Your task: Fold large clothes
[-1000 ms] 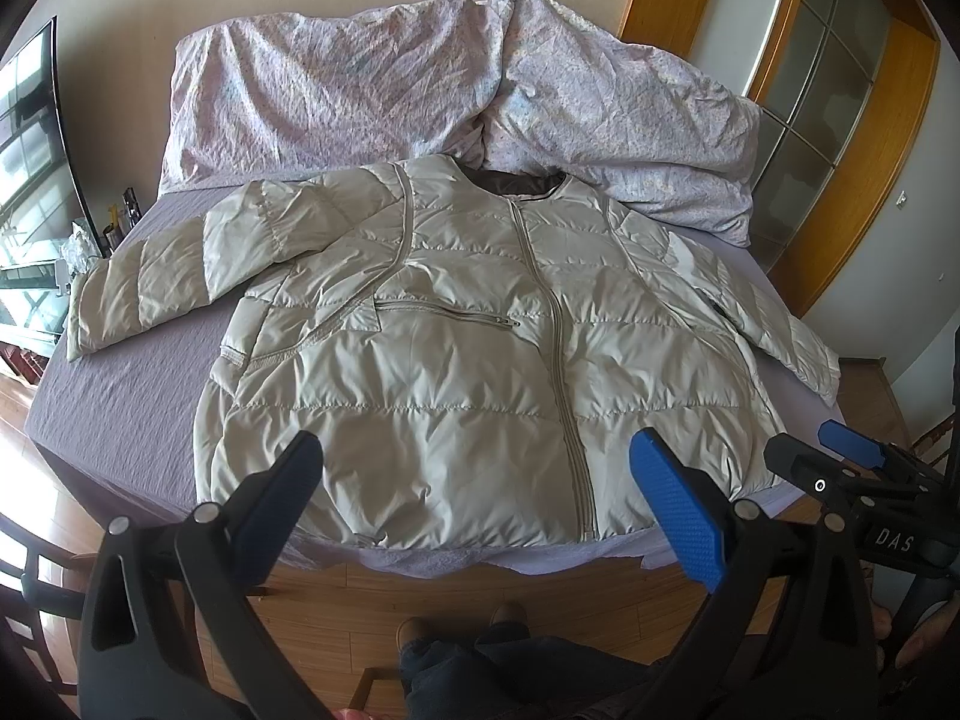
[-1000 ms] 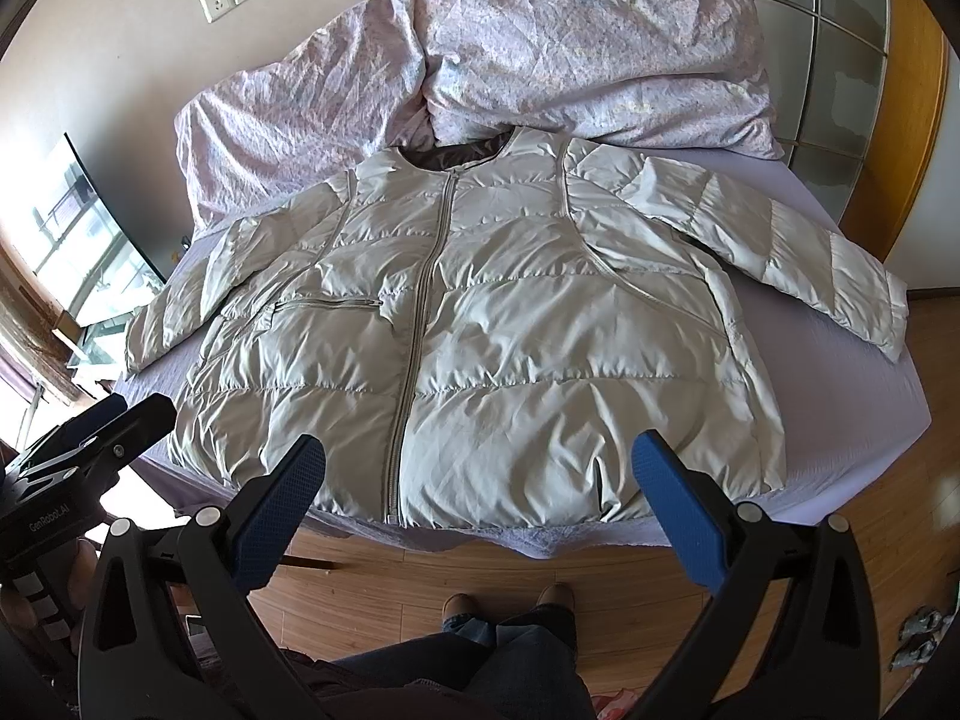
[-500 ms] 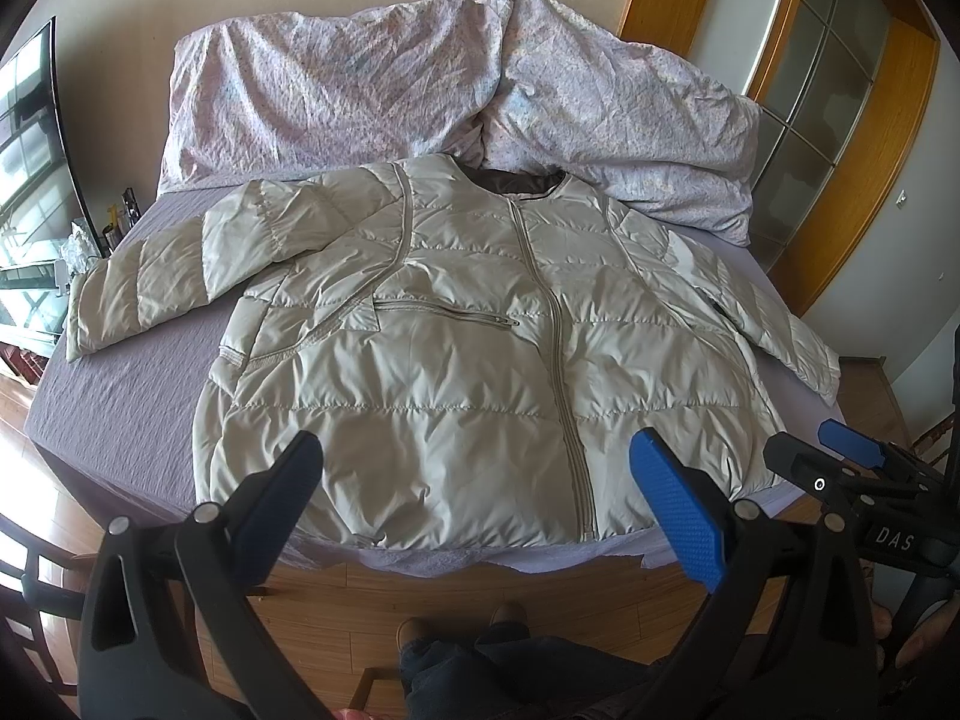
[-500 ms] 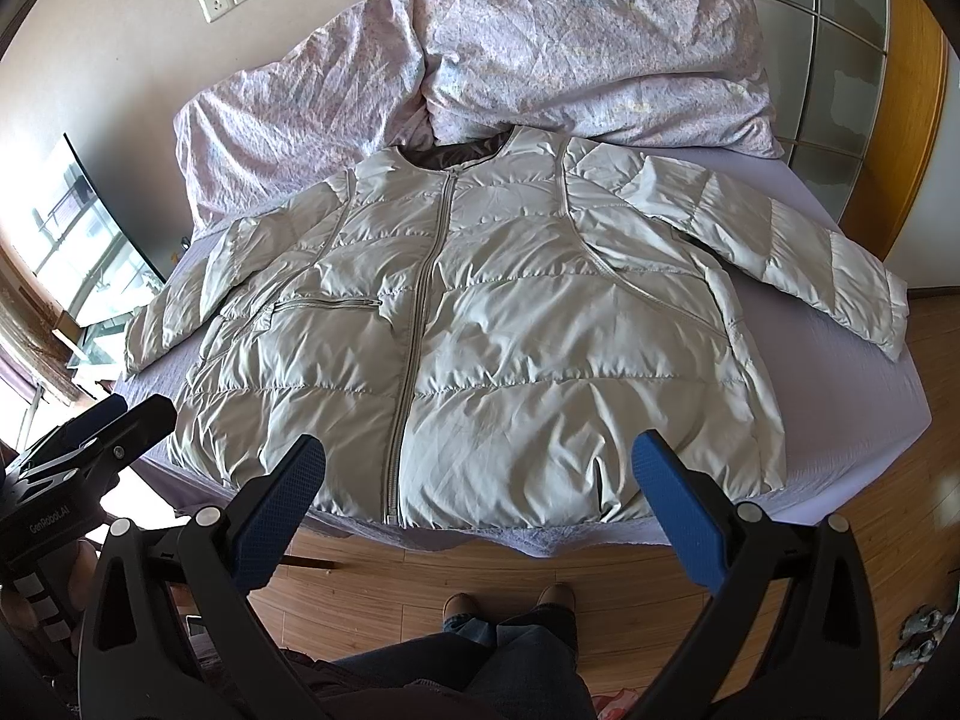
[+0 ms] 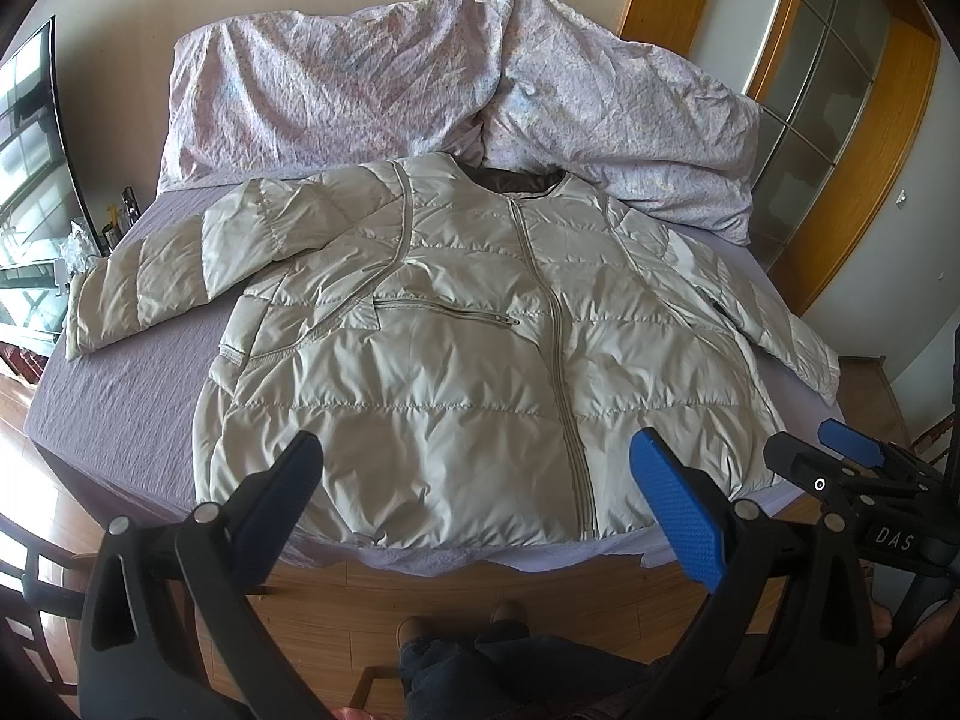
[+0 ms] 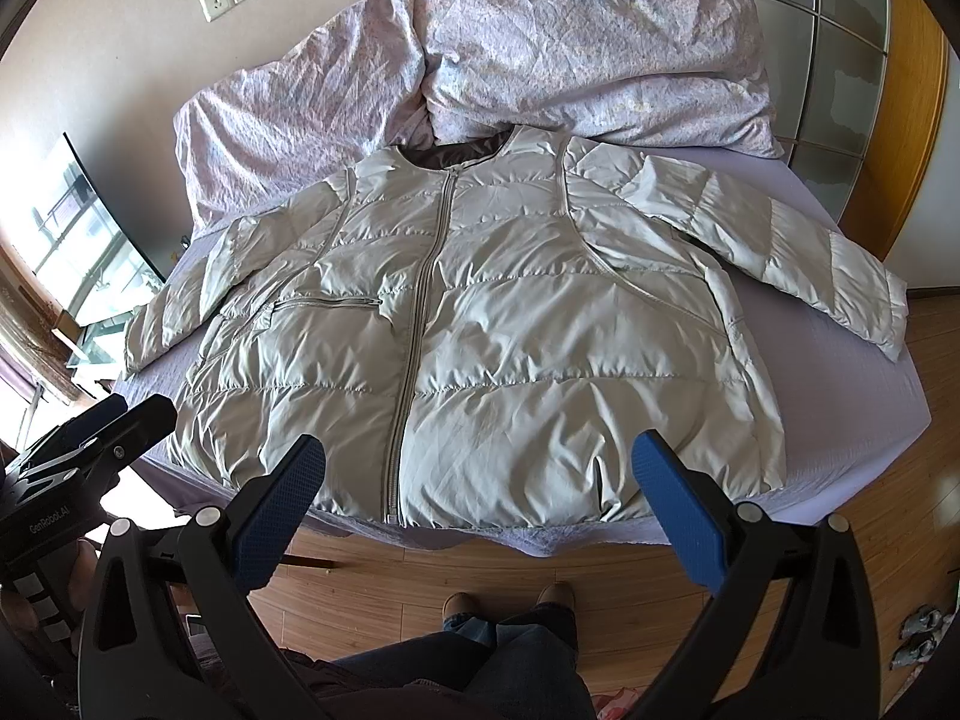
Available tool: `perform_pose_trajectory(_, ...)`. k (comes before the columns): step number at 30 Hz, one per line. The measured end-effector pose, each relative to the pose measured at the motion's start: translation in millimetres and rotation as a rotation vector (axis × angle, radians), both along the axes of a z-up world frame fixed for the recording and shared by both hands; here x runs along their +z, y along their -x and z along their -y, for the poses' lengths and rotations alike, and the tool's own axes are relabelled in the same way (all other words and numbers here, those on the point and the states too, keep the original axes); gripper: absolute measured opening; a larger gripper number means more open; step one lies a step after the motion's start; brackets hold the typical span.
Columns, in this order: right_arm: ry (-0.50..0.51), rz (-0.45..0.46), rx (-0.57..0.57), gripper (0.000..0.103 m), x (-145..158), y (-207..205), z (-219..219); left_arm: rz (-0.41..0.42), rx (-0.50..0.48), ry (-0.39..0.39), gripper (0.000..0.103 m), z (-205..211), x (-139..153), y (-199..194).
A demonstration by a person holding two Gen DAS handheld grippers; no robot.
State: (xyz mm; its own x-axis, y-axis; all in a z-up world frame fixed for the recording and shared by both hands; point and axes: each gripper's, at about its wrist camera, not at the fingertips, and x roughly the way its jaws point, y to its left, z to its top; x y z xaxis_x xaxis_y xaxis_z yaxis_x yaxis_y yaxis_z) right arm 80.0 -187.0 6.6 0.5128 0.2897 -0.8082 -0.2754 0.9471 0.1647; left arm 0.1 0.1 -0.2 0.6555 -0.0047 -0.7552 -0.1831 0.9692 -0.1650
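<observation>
With both the left tool [image 5: 474, 489] and right tool [image 6: 477, 489] spread wide and empty, the puffer jacket [image 5: 480, 360] lies flat mid-frame on the bed [image 5: 120, 396]; its slick, puffy shell could slip from a shallow pinch.

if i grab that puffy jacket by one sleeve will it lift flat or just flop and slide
The jacket would probably flop: its quilted panels already sag and wrinkle on the bed. The shiny shell looks slippery, so it may slide. It is likely light for its bulk. Both the left gripper and right gripper are open.
</observation>
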Motion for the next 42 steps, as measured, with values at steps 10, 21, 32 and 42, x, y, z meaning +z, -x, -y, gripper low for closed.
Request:
perform_pose_trajectory(10,0.0,-0.001,0.0,0.102,0,0,0,-0.001,0.0,0.0,0.101,0,0,0)
perform_pose_trajectory(21,-0.001,-0.002,0.001,0.102,-2,-3,0,-0.002,0.001,0.001,0.101,0,0,0)
perform_pose_trajectory(32,-0.006,-0.008,0.003,0.102,-7,-16,4,-0.009,0.008,0.003,0.101,0,-1,0)
perform_pose_trajectory(42,-0.056,-0.076,-0.121,0.102,-22,-74,41,-0.049,0.093,0.011,0.101,-13,-18,-39)
